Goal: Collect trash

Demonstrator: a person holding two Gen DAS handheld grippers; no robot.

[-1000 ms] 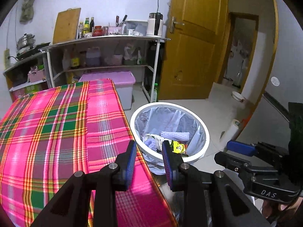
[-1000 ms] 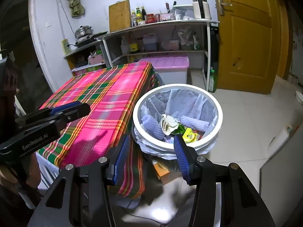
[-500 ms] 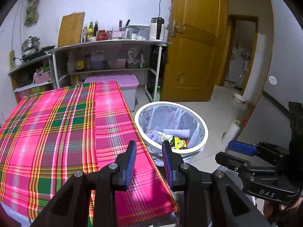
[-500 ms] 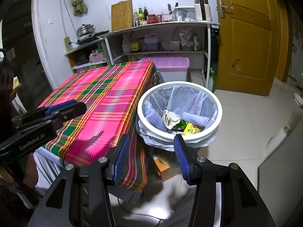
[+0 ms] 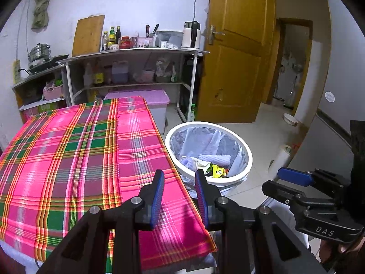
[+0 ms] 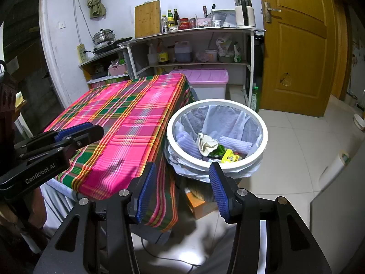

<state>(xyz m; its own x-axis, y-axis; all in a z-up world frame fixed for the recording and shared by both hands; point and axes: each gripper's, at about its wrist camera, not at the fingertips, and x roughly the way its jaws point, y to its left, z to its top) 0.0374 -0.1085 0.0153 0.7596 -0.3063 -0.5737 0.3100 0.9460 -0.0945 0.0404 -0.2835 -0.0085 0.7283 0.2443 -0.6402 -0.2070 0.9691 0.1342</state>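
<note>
Now | plaid tablecloth (image 5: 68,159) bare | bin (image 6: 262,137) beside | both grippers (image 5: 178,182) (image 6: 182,178) released, holding nothing

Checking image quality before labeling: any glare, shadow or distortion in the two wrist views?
Left wrist: fisheye bends the door, black vignette in the corners, gripper shadow on the tablecloth. Right wrist: glare on the floor tiles, same barrel curve.

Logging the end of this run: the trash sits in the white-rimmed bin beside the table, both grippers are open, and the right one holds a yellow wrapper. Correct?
Not quite. The right gripper holds nothing; the right wrist view shows only air between its fingers. The yellow wrapper lies in the bin with the other trash. The bin does stand beside the table, and the left gripper is open too.
</note>
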